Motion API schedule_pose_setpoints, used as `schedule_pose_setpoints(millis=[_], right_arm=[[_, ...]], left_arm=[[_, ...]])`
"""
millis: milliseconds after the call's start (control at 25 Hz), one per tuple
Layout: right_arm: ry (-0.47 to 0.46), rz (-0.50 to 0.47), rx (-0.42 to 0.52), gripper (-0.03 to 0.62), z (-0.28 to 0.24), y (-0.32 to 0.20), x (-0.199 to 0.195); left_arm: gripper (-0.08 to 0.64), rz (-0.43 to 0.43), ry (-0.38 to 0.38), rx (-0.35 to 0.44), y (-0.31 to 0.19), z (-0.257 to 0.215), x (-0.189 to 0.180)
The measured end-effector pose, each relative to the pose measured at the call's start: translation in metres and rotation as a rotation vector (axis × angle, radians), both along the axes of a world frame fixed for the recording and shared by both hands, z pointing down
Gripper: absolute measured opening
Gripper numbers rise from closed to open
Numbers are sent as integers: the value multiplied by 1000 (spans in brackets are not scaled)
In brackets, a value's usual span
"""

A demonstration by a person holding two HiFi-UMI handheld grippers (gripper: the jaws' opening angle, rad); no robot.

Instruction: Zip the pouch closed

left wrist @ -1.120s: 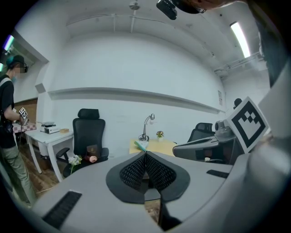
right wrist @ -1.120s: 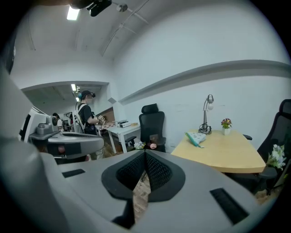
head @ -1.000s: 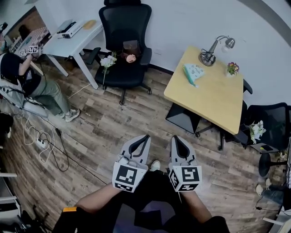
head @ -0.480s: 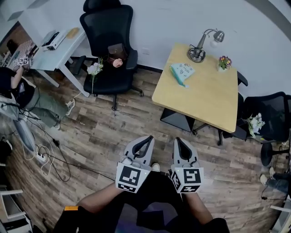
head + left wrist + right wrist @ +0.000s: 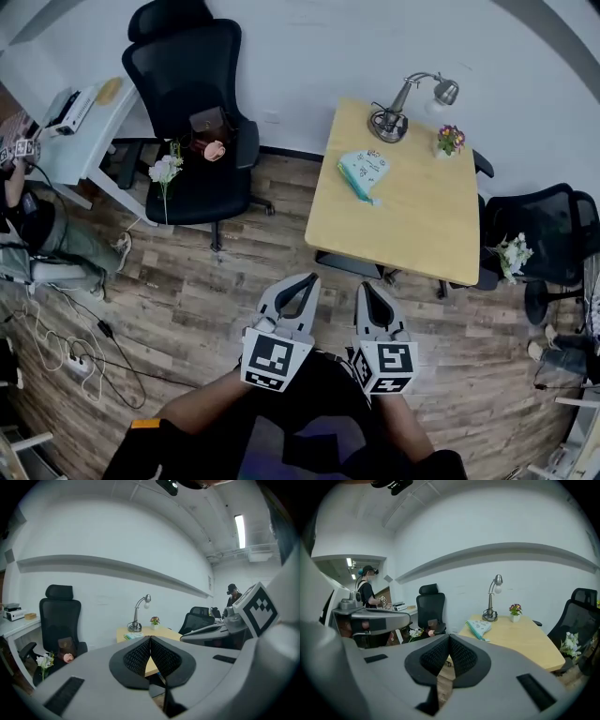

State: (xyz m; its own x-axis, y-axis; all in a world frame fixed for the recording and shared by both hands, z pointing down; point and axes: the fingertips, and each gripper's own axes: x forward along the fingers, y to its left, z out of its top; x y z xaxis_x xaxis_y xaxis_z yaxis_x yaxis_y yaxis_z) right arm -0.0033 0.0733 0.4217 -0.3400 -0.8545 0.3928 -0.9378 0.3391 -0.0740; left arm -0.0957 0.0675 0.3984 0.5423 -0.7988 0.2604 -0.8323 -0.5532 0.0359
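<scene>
A teal and white patterned pouch (image 5: 364, 173) lies on the light wooden table (image 5: 422, 220), near its far left edge; it also shows in the right gripper view as the pouch (image 5: 478, 628) and, small, in the left gripper view as the pouch (image 5: 133, 636). My left gripper (image 5: 306, 278) and right gripper (image 5: 367, 286) are held side by side above the wood floor, well short of the table. Both are shut with nothing between the pads, as the left gripper (image 5: 150, 638) and right gripper (image 5: 449, 637) views show.
A desk lamp (image 5: 396, 111) and a small flower pot (image 5: 450, 141) stand at the table's far edge. A black office chair (image 5: 192, 103) with flowers sits to the left, another chair (image 5: 553, 234) to the right. A white desk (image 5: 66, 141), a seated person (image 5: 42, 239) and floor cables (image 5: 70, 356) are at far left.
The table and pouch have shifted left and nearer in the head view as I move toward them. Both grippers travel forward together and stay shut.
</scene>
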Motion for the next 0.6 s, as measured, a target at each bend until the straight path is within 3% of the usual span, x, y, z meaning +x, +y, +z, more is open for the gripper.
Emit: schedule_pose_setpoints(millis=[280, 600], right_arm=[[50, 74, 1, 15, -6, -39, -15], [143, 110, 6, 15, -12, -78, 1]], left_arm=[[11, 76, 13, 0, -40, -5, -22], [11, 127, 37, -19, -70, 3, -32]])
